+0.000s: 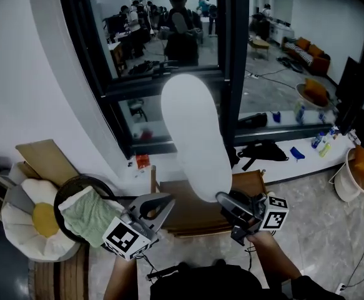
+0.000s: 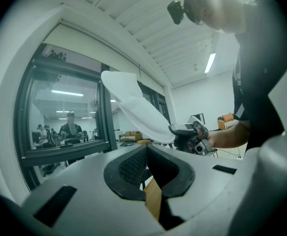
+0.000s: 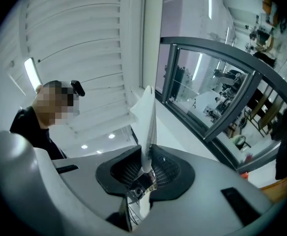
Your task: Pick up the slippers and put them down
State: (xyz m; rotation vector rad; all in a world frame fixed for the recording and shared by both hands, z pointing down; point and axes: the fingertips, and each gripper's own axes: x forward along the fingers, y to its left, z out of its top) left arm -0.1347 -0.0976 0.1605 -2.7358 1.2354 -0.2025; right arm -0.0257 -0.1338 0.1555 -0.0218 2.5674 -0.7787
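Observation:
A long white slipper [image 1: 194, 136] stands up in front of the window, sole toward me. My right gripper [image 1: 224, 199] is shut on its lower end. In the right gripper view the slipper [image 3: 147, 127] rises edge-on from between the pads, with that gripper [image 3: 145, 168] pinching it. The left gripper view shows the same slipper [image 2: 133, 107] slanting up from the right gripper [image 2: 185, 129]. A pale green slipper [image 1: 91, 216] lies on a dark round stand [image 1: 66, 195], just left of my left gripper [image 1: 166, 200]. The left gripper [image 2: 145, 154] points right, tips together, holding nothing.
A flower-shaped cushion [image 1: 35, 220] and cardboard [image 1: 47, 158] sit at the left. A brown wooden piece [image 1: 185, 214] stands below the grippers. The dark window frame [image 1: 228, 61] is straight ahead. On the floor at right are a black bag [image 1: 263, 150] and a white bucket [image 1: 350, 180].

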